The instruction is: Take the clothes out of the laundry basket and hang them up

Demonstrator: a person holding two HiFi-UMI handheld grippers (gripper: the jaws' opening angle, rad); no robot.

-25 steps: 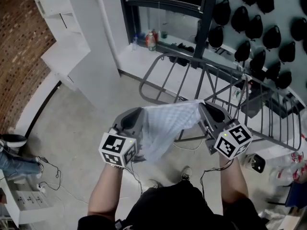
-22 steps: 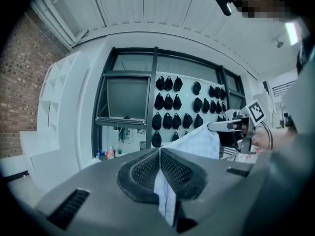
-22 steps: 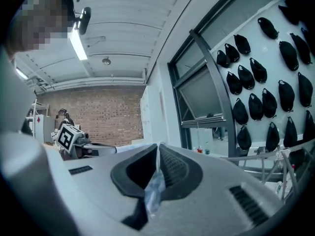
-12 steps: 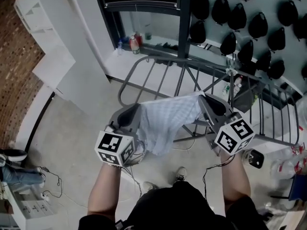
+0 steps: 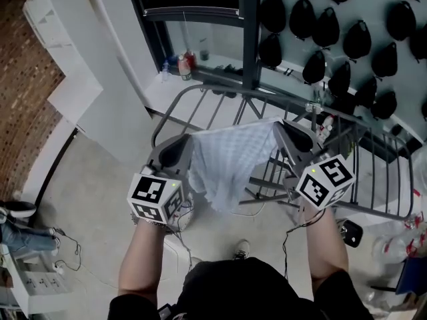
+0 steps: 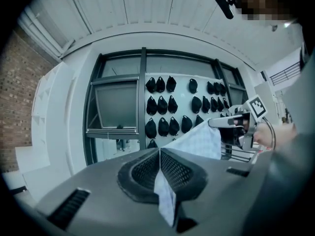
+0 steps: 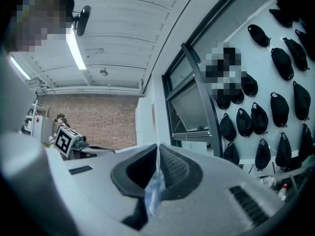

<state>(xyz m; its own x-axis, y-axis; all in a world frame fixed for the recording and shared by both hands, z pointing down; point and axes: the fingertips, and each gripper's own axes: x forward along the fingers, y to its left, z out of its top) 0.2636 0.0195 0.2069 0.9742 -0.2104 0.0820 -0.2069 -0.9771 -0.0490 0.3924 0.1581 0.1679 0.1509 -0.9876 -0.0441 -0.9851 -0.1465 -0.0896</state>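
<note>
The left hand-held gripper (image 5: 188, 142) and right hand-held gripper (image 5: 279, 125) each pinch the checked cloth (image 5: 230, 162) stretched between them.

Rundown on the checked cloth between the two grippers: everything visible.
Thin, pale blue-white checked cloth, woven look, fine grid. Its top edge spans the left gripper and right gripper, whose fingers are shut on opposite corners; the rest sags in a loose wrinkled drape narrowing downward. It hangs in the air above the grey metal drying rack; only the fingers visibly touch it.
</note>
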